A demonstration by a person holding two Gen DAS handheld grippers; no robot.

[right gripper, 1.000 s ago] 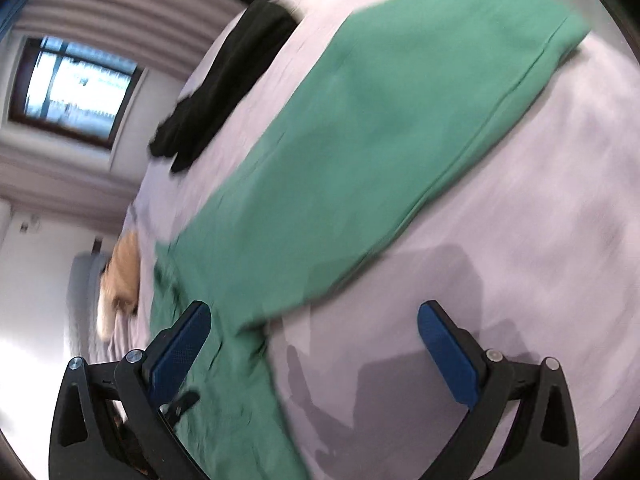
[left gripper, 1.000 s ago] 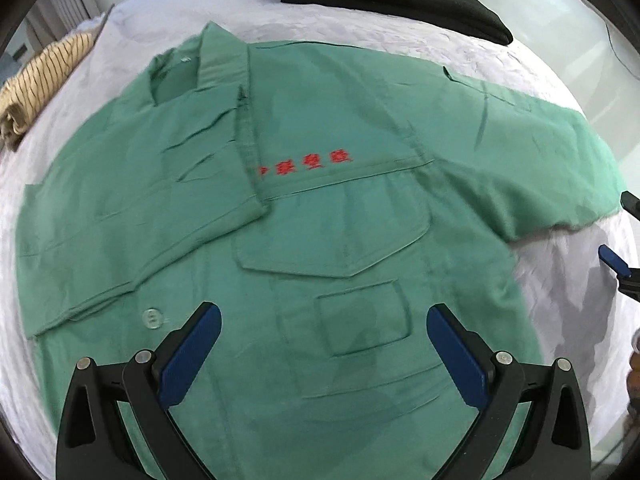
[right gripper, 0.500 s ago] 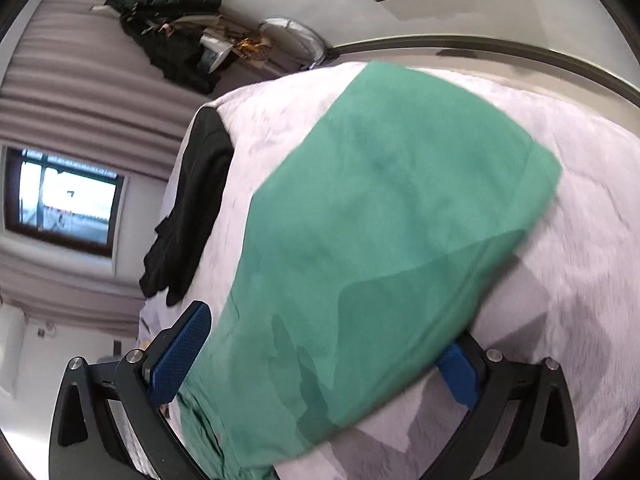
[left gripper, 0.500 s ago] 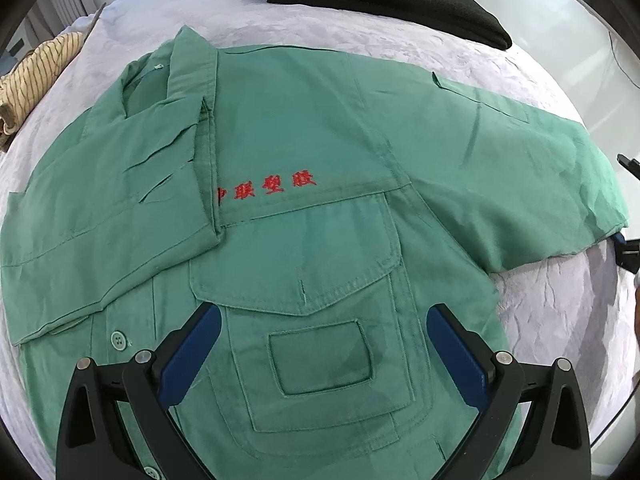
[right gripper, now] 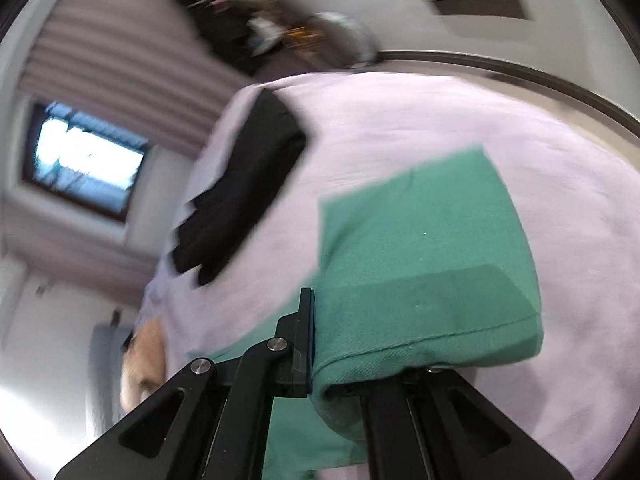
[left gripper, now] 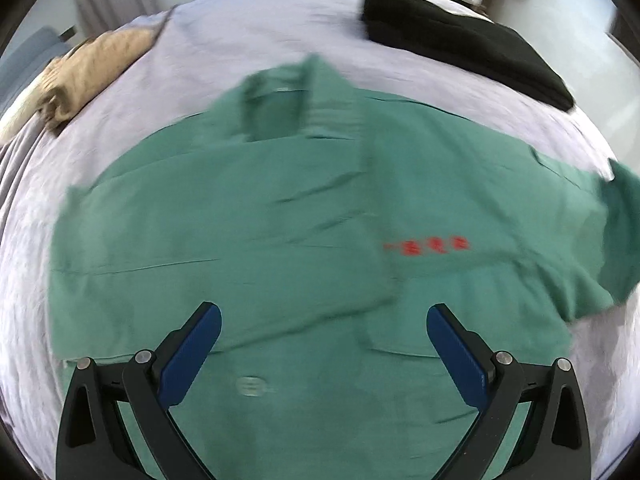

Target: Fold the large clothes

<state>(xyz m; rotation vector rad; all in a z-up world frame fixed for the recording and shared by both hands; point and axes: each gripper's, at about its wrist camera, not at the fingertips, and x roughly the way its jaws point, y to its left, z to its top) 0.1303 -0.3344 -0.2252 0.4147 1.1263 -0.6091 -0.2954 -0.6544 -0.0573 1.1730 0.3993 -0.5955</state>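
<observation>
A green work shirt (left gripper: 312, 240) with red embroidered characters (left gripper: 436, 245) lies spread on the pale bed sheet (left gripper: 248, 36). One sleeve is folded across its chest. My left gripper (left gripper: 323, 340) hovers open above the shirt's lower front, nothing between its blue pads. The shirt's other sleeve (right gripper: 424, 256) is lifted and draped over my right gripper (right gripper: 316, 336), which is shut on the sleeve's hemmed edge. In the left wrist view that sleeve end (left gripper: 620, 232) curls up at the far right.
A folded black garment (left gripper: 460, 36) lies at the far right of the bed, also the black garment (right gripper: 244, 192) in the right wrist view. A beige striped garment (left gripper: 84, 76) sits at the far left. A window (right gripper: 88, 160) and curtains stand beyond the bed.
My right gripper closed on the sleeve's edge and lifted it off the sheet. The left gripper shifted so the shirt's collar and folded sleeve now sit nearer the middle of its view.
</observation>
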